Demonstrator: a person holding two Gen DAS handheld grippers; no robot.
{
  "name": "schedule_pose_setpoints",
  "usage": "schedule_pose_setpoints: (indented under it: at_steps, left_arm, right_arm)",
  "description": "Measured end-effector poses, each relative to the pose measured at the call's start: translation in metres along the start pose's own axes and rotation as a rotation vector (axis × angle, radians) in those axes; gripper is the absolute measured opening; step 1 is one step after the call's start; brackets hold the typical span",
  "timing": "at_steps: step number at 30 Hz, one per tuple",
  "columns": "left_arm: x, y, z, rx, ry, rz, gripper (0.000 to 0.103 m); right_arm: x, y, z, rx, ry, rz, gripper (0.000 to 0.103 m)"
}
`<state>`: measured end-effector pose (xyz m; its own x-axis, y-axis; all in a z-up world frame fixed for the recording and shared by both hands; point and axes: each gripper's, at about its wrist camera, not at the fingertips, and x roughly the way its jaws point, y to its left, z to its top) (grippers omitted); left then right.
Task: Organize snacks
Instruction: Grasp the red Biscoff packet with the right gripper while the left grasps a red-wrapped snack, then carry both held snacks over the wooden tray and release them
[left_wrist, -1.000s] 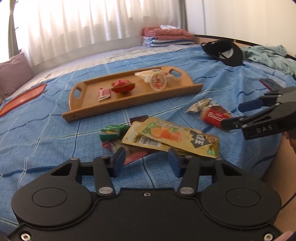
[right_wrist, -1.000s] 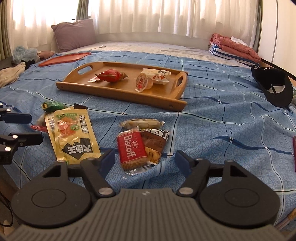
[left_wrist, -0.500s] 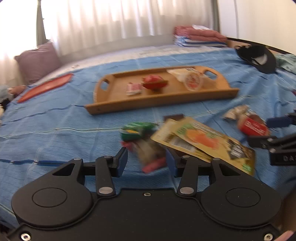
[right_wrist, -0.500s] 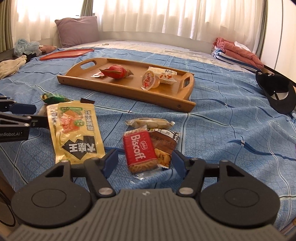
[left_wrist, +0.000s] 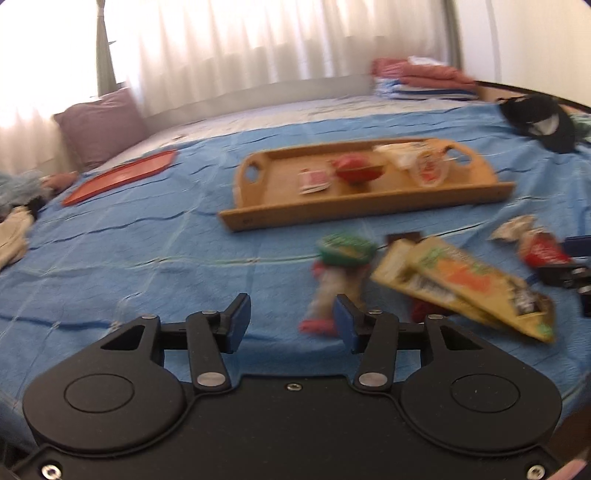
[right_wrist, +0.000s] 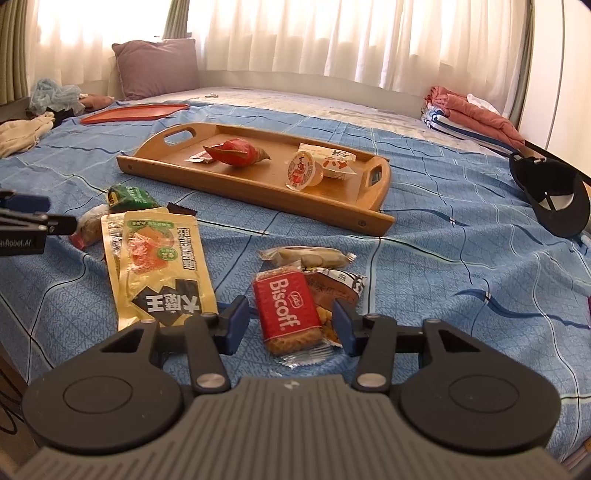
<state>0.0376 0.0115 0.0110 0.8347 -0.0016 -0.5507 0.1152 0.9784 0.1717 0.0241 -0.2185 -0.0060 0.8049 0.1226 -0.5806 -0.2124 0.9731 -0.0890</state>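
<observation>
A wooden tray (right_wrist: 354, 212) lies on the blue bedspread and holds a red snack pack (right_wrist: 236, 152), a jelly cup (right_wrist: 303, 171) and two small packets. Loose snacks lie in front of it: a red Biscoff pack (right_wrist: 288, 314), a yellow pouch (right_wrist: 159, 266), a green pack (right_wrist: 129, 197) and several more. My right gripper (right_wrist: 290, 326) is open, with its fingers on either side of the near end of the Biscoff pack. My left gripper (left_wrist: 291, 325) is open and empty, low over the bedspread beside a pale pack with red ends (left_wrist: 327, 295). The left wrist view is blurred.
A black cap (right_wrist: 550, 199) lies at the right. A red flat lid (right_wrist: 135, 112) and a purple pillow (right_wrist: 157, 66) are at the far left. Folded clothes (right_wrist: 469, 114) lie at the far right. The bed's near edge is just below both grippers.
My left gripper has swung to the left, so the snack pile now sits right of its fingers. My right gripper has come closer to the Biscoff pack, which now lies between its open fingers.
</observation>
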Motion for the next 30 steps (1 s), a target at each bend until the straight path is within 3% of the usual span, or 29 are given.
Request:
schedule_pose_setpoints:
  at_steps: [4,11,12,13,15,22,30]
  left_arm:
    - [0.008,-0.013,0.004,0.032,0.0,-0.018,0.049]
    - [0.031,-0.02,0.004,-0.042,0.047,-0.064,0.049]
    - [0.034,-0.018,0.005,-0.056,0.051,-0.069,0.045]
    - [0.034,-0.016,0.006,-0.07,0.051,-0.075,0.033]
    - [0.03,-0.013,0.008,-0.088,0.047,-0.087,0.032]
    - [0.002,-0.008,0.011,-0.041,-0.001,-0.086,0.025]
    - [-0.015,0.002,0.024,-0.065,-0.035,-0.089,0.023]
  right_arm:
    - [0.004,0.005,0.002,-0.012,0.001,0.004,0.057]
    - [0.01,0.012,0.003,-0.045,-0.001,-0.017,0.055]
    - [0.012,0.013,0.003,-0.052,-0.003,-0.023,0.055]
    - [0.013,0.014,0.003,-0.061,-0.007,-0.03,0.053]
    - [0.012,0.015,0.004,-0.071,-0.015,-0.049,0.04]
    - [-0.003,0.006,0.008,-0.008,-0.038,-0.03,0.04]
    - [-0.019,-0.007,0.026,0.063,-0.088,-0.011,0.04]
